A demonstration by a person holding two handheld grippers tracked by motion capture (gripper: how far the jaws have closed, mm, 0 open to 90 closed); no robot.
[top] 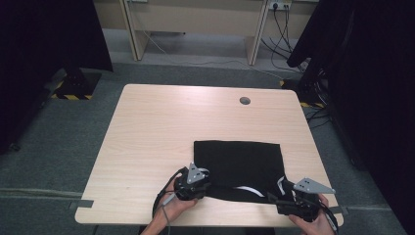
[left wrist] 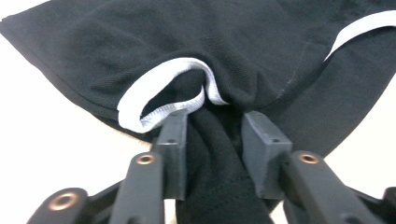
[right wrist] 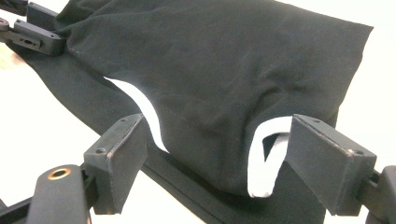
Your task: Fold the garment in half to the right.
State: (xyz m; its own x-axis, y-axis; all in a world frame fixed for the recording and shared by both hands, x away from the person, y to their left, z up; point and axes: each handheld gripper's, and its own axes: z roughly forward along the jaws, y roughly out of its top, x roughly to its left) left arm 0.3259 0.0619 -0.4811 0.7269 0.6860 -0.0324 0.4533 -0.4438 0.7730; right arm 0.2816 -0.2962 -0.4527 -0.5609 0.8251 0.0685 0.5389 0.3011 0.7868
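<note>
A black garment [top: 240, 166] with white trim lies folded on the near right part of the wooden table [top: 151, 127]. My left gripper [top: 201, 185] is at its near left corner. In the left gripper view the jaws [left wrist: 212, 122] pinch a bunched fold of the black cloth [left wrist: 233, 42] just below a white-edged opening [left wrist: 159, 84]. My right gripper [top: 286, 196] is at the garment's near right corner. In the right gripper view its jaws [right wrist: 217, 135] stand wide apart, and the cloth [right wrist: 224, 70] and a white-trimmed edge [right wrist: 261, 158] lie loose between them. The left gripper [right wrist: 37, 28] shows at the top left there.
A round cable hole [top: 244, 101] sits near the table's far edge. Dark curtains and black stands flank the table, and a desk frame with cables [top: 279, 34] stands behind it on grey floor.
</note>
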